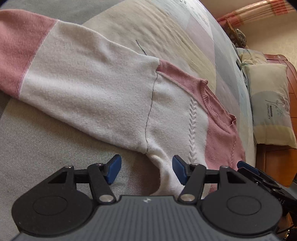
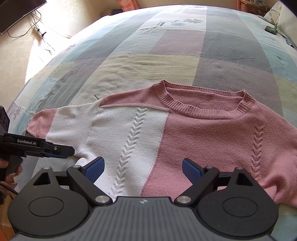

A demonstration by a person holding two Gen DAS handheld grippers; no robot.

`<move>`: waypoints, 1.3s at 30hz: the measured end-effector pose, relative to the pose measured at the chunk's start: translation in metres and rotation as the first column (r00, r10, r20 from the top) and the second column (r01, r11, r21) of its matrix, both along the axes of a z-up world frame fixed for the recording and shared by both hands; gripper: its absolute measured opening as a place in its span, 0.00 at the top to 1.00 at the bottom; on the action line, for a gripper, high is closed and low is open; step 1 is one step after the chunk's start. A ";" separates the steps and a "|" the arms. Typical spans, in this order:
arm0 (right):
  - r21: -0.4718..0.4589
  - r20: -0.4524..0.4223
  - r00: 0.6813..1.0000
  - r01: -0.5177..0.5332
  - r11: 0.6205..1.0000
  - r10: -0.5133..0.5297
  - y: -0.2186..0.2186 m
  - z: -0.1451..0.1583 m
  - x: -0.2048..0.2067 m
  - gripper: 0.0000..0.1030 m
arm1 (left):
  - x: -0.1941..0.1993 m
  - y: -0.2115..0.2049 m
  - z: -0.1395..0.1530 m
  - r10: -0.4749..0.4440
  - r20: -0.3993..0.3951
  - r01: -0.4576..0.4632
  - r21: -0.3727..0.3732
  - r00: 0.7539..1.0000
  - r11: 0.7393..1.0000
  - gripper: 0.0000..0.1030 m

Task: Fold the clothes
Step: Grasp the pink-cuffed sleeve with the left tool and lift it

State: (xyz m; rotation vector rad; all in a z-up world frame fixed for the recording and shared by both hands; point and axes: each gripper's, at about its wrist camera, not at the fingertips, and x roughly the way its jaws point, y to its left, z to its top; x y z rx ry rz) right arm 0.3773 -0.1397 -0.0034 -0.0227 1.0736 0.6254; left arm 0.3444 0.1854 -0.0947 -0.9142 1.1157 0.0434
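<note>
A pink and white sweater [image 2: 167, 133] is spread flat, front up, on a patchwork bedspread [image 2: 157, 46]. The left gripper [image 1: 146, 170] is held over the underarm of the white sleeve [image 1: 89, 77], fingers apart, nothing grasped. The right gripper [image 2: 143, 170] is held above the sweater's body, fingers likewise spread and empty.

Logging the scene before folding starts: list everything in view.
sweater: one, pink and white, flat on the bed
bedspread: one, pastel patchwork, under it
pillow: one, cream, at the headboard
headboard: one, brown wood
screen: one, black, on the wall
power strip: one, white, below it
left claw: open, at the white sleeve's underarm
right claw: open, over the sweater's body
hand: one, holding the left claw's handle
</note>
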 end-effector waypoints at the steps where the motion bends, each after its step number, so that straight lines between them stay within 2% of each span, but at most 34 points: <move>1: 0.000 0.003 1.000 -0.004 1.000 0.004 0.001 0.000 0.002 0.09 | -0.001 0.001 -0.004 0.032 0.026 -0.032 -0.021 0.999 0.999 0.41; 4: -0.001 0.007 1.000 -0.014 1.000 0.014 0.004 -0.001 0.006 0.09 | -0.002 0.003 -0.014 0.121 0.088 -0.114 -0.085 0.989 0.990 0.35; 8: 0.014 -0.007 1.000 -0.018 1.000 0.018 0.004 -0.005 0.013 0.09 | -0.006 0.004 -0.021 0.222 0.125 -0.202 -0.150 0.967 0.968 0.33; 13: 0.112 -0.055 0.997 -0.040 0.993 0.046 0.011 -0.002 0.043 0.09 | -0.018 0.009 -0.034 0.370 0.126 -0.327 -0.269 0.920 0.906 0.34; 16: 0.174 -0.069 0.989 -0.118 0.978 0.132 0.030 0.001 0.073 0.09 | -0.013 0.011 -0.035 0.394 0.151 -0.348 -0.260 0.907 0.901 0.36; 20: 0.195 -0.088 0.949 -0.281 0.940 0.302 0.074 -0.002 0.115 0.09 | -0.021 0.026 -0.042 0.518 0.149 -0.457 -0.311 0.843 0.833 0.38; 23: 0.173 -0.088 0.875 -0.458 0.872 0.477 0.121 -0.006 0.141 0.09 | -0.033 0.036 -0.045 0.572 0.142 -0.506 -0.332 0.808 0.796 0.39; 25: 0.158 -0.103 0.808 -0.563 0.811 0.580 0.153 -0.013 0.156 0.09 | -0.042 0.041 -0.046 0.604 0.145 -0.534 -0.341 0.784 0.774 0.39; 28: 0.174 -0.189 0.718 -0.647 0.742 0.670 0.200 -0.032 0.177 0.09 | -0.056 0.046 -0.046 0.644 0.170 -0.579 -0.314 0.746 0.752 0.42; 30: 0.191 -0.247 0.651 -0.693 0.695 0.718 0.231 -0.045 0.191 0.09 | -0.066 0.053 -0.044 0.679 0.186 -0.619 -0.294 0.710 0.728 0.42; 32: 0.216 -0.316 0.581 -0.725 0.654 0.750 0.259 -0.060 0.204 0.09 | -0.075 0.061 -0.048 0.707 0.201 -0.642 -0.307 0.678 0.702 0.42; 33: 0.233 -0.365 0.546 -0.730 0.642 0.754 0.270 -0.071 0.207 0.09 | -0.076 0.066 -0.050 0.715 0.201 -0.645 -0.321 0.669 0.694 0.43; 35: 0.291 -0.445 0.471 -0.728 0.620 0.762 0.285 -0.090 0.212 0.02 | -0.075 0.074 -0.050 0.716 0.218 -0.649 -0.308 0.663 0.695 0.43; 37: 0.367 -0.481 0.421 -0.700 0.612 0.769 0.295 -0.095 0.215 0.00 | -0.074 0.083 -0.050 0.729 0.234 -0.666 -0.298 0.644 0.684 0.43; 39: 0.407 -0.496 0.369 -0.701 0.586 0.786 0.309 -0.098 0.212 0.00 | -0.074 0.090 -0.054 0.758 0.243 -0.686 -0.324 0.605 0.651 0.43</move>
